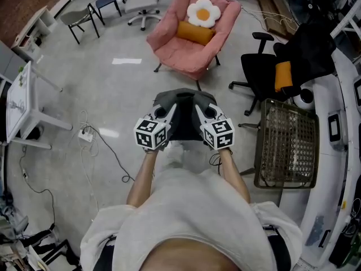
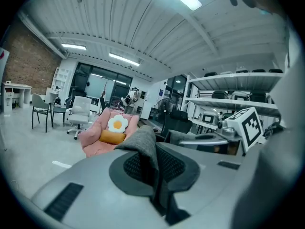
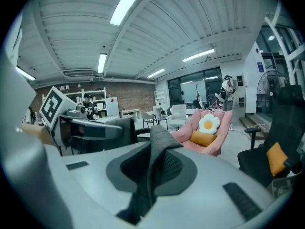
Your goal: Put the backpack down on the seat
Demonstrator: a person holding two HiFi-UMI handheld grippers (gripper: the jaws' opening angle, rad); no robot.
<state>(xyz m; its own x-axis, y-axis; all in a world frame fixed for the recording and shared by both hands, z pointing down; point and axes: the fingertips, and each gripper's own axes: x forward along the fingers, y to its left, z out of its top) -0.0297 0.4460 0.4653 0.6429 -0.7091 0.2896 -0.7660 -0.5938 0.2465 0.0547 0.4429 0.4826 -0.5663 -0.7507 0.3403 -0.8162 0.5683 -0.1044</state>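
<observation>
Tongs on both sides grip the backpack [image 1: 184, 113], held up just ahead of the person. The left tongs [image 1: 167, 115] pinch one grey strap [image 2: 145, 149], and the right tongs [image 1: 201, 115] are clamped on the other strap [image 3: 157, 161]. Farther off, well apart from it, stands the pink armchair [image 1: 189, 52], holding an orange bolster [image 1: 194, 32] and a flower cushion [image 1: 203, 13].

Most of backpack [image 1: 184, 98] hid behind left gripper [image 1: 168, 113] & right gripper [image 1: 199, 112]; gripper views show only a pinched bit of it, rest hid under gripper bodies
</observation>
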